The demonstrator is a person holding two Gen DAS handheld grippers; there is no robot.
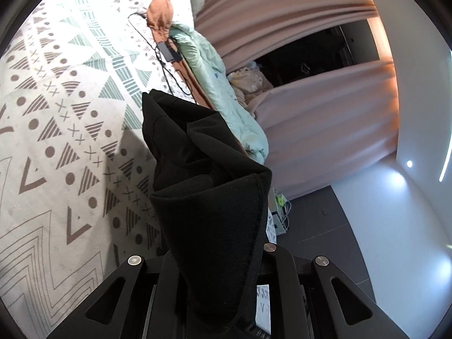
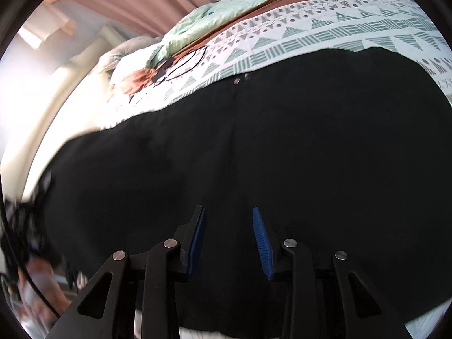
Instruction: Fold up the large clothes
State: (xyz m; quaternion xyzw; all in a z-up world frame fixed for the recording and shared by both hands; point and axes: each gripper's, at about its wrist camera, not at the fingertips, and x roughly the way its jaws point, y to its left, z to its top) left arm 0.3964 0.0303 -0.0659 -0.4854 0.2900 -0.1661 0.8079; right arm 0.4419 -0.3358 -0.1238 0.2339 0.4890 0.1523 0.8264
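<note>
A large black garment (image 2: 282,141) lies spread across the patterned bedsheet (image 2: 325,34) and fills most of the right wrist view. My right gripper (image 2: 228,209) hovers just over it, open, its blue pads (image 2: 261,243) apart with nothing pinched between them. In the left wrist view a bunched fold of the same black garment (image 1: 203,169) rises out of my left gripper (image 1: 214,254), which is shut on it. The cloth hides the fingertips. This fold hangs lifted above the bedsheet (image 1: 56,113).
A mint quilt (image 1: 209,65) lies along the bed's far side with a brown cloth (image 1: 161,14) near it. A black charger and cable (image 1: 169,53) rest on the sheet. Pink curtains (image 1: 310,113) hang beyond, and a white box (image 1: 279,212) stands on the dark floor (image 1: 353,240).
</note>
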